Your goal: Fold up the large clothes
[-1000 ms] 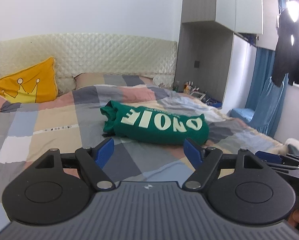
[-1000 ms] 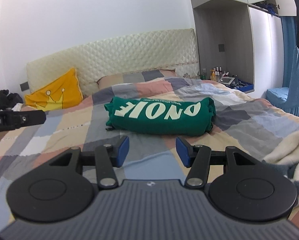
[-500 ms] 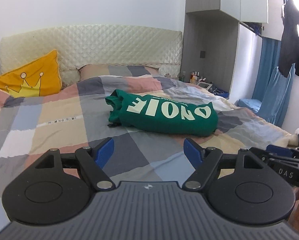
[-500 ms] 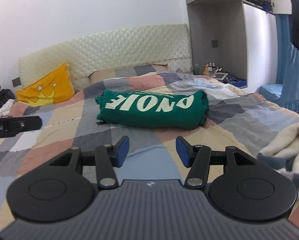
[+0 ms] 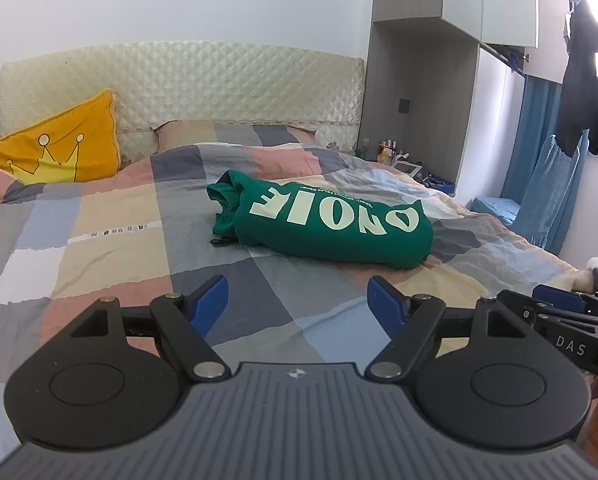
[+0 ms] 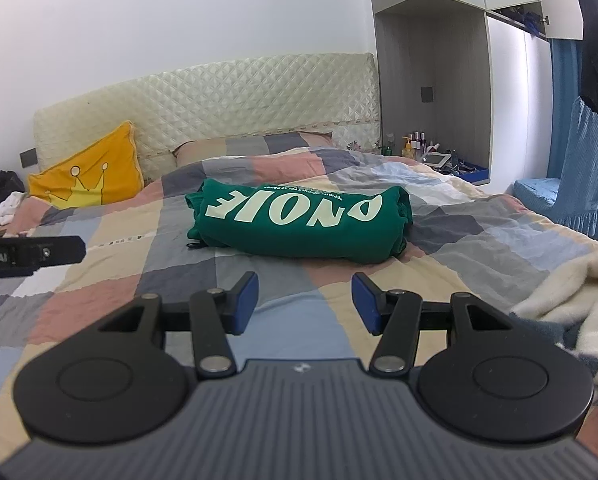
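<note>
A green garment with large pale lettering lies folded into a thick bundle on the checked bed cover; it also shows in the right wrist view. My left gripper is open and empty, held above the bed well short of the garment. My right gripper is open and empty too, likewise short of it. Part of the right gripper shows at the right edge of the left wrist view. Part of the left gripper shows at the left edge of the right wrist view.
A yellow crown cushion leans on the quilted headboard. A white fluffy blanket lies at the bed's right edge. A bedside niche holds bottles. Dark clothes hang by the window. Blue curtains hang at right.
Both views have shifted a little: the garment now sits slightly higher and further from the fingers. Both grippers stay open and empty.
</note>
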Motion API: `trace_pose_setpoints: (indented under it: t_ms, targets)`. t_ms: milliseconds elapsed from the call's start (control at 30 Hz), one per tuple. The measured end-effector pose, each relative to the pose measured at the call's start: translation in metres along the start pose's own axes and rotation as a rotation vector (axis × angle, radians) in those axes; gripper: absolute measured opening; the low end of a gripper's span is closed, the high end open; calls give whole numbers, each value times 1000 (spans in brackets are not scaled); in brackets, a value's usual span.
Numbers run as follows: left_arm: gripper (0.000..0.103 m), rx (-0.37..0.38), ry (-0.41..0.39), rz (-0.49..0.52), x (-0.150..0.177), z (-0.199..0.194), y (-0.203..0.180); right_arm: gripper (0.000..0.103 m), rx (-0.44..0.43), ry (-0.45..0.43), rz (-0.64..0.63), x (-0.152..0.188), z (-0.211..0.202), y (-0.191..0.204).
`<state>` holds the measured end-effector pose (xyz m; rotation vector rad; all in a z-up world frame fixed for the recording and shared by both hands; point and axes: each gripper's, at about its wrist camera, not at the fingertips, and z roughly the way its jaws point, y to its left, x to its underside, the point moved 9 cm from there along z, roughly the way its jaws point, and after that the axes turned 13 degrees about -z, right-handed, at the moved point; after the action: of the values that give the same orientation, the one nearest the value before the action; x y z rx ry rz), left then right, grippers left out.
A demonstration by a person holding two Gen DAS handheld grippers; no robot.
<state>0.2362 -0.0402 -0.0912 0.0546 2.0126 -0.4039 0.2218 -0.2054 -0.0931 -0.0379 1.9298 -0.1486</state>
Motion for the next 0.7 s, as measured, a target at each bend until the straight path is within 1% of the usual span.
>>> trace_pose_setpoints:
  t_ms: [367, 533, 633, 700]
  targets:
    - [81, -8, 0, -2, 3, 3, 3, 56, 10, -1, 1, 0, 1, 0]
    - [86, -6, 6, -10, 6, 5, 6, 56, 15, -1, -1, 0, 0, -1]
    - [97, -13, 1, -20, 6, 5, 10, 56, 12, -1, 3, 0, 1, -1]
    - [100, -13, -5, -18, 6, 4, 11, 56, 11, 0, 11, 1, -1, -1]
